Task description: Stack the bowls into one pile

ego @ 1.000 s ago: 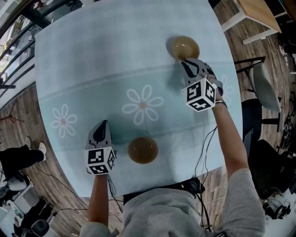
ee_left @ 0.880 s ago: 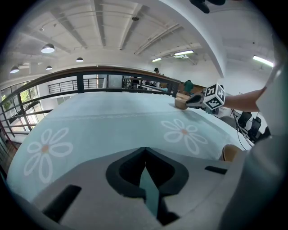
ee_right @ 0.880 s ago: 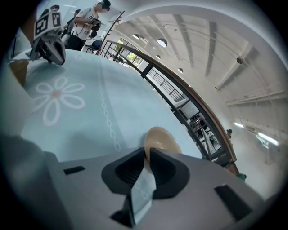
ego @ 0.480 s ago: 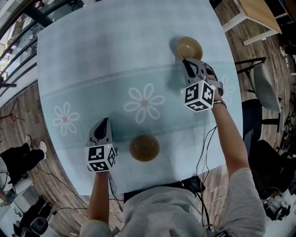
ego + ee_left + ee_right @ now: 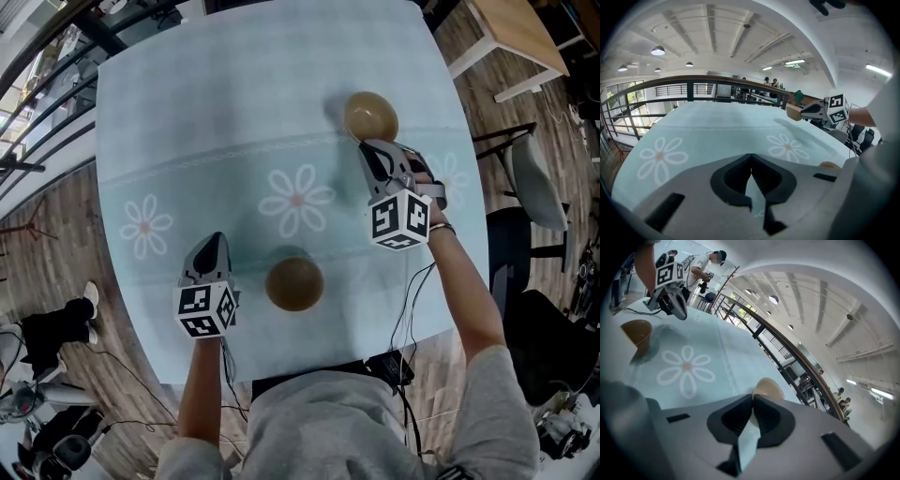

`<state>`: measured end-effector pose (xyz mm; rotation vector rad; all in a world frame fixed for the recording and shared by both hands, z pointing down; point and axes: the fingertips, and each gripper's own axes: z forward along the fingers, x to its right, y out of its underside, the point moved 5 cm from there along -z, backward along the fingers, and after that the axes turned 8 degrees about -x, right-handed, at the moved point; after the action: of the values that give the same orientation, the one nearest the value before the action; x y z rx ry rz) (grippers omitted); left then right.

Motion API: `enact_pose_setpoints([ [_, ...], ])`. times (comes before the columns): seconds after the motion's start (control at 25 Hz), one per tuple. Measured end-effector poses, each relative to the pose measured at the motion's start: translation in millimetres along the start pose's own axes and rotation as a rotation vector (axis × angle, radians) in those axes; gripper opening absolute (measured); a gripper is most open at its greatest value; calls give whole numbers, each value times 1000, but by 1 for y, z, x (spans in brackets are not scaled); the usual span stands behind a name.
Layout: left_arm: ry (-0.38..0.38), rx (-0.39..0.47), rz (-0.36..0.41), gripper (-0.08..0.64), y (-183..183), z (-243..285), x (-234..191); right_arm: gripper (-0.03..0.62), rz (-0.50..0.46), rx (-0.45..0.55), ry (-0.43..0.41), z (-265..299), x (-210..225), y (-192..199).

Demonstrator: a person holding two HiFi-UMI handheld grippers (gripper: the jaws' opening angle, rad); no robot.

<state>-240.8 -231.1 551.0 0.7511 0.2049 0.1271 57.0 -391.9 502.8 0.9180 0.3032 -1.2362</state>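
A tan bowl point(image 5: 370, 114) hangs just above the far right of the pale blue daisy tablecloth point(image 5: 216, 112), and its shadow falls on the cloth to its left. My right gripper point(image 5: 368, 147) is shut on the near rim of this bowl point(image 5: 768, 388); the left gripper view shows the bowl point(image 5: 794, 112) held off the table. A second tan bowl point(image 5: 294, 284) stands upright near the front edge. My left gripper point(image 5: 211, 246) hovers a little left of it with its jaws point(image 5: 750, 158) shut on nothing.
Chairs point(image 5: 539, 173) and a wooden table point(image 5: 525, 23) stand off the right side. A railing point(image 5: 37, 103) runs past the left edge. Cables point(image 5: 412, 300) hang at the near edge. A person point(image 5: 707, 266) stands beyond the table.
My right gripper has lifted the far bowl off the cloth and carried it nearer and slightly left. The left gripper has risen a little beside the near bowl, which has not moved.
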Motion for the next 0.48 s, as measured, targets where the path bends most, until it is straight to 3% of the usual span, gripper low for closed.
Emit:
enact_pose_setpoints([
  [0.48, -26, 22, 21, 20, 15, -56, 24, 34, -63, 135, -115, -85, -71, -35],
])
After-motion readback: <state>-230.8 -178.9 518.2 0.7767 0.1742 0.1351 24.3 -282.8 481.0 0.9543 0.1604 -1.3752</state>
